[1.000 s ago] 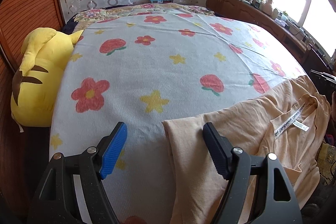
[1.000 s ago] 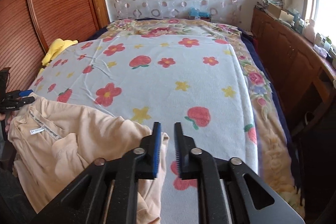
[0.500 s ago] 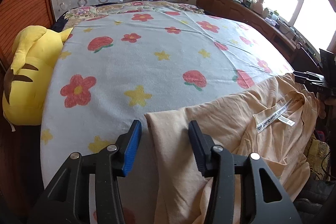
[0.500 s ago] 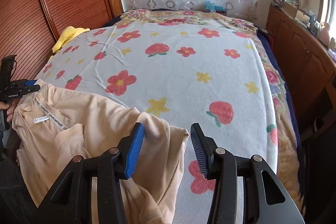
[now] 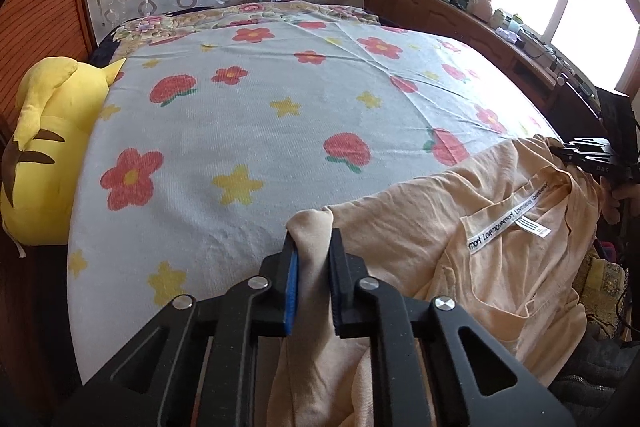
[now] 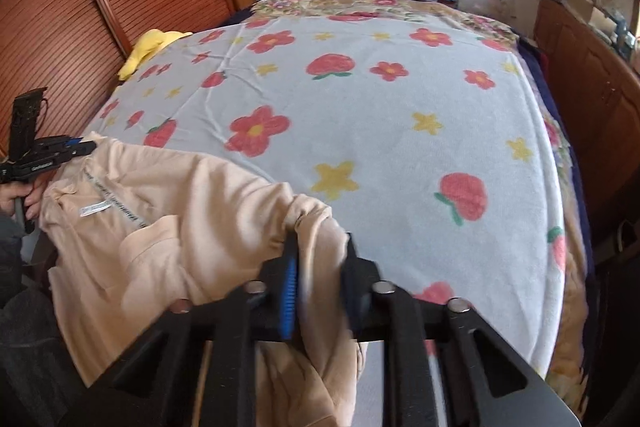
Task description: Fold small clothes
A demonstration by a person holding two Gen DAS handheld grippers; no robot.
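A peach T-shirt (image 5: 472, 227) lies inside out at the near edge of the bed, its white neck label up. My left gripper (image 5: 312, 247) is shut on the shirt's left shoulder corner, with cloth bunched between the pads. My right gripper (image 6: 318, 259) is shut on the opposite shoulder corner of the same shirt (image 6: 168, 211). The shirt's lower part hangs over the bed edge. Each gripper shows at the far side of the other view, the right one (image 5: 588, 157) and the left one (image 6: 52, 153).
The bed has a white blanket with red flowers and yellow stars (image 5: 260, 115). A yellow plush toy (image 5: 44, 147) lies at its left edge by the wooden wall. A wooden cabinet (image 6: 592, 83) with clutter runs along the right side under the window.
Both grippers went from open around the shirt's corners to shut on them. The cloth now bunches up between each pair of pads.
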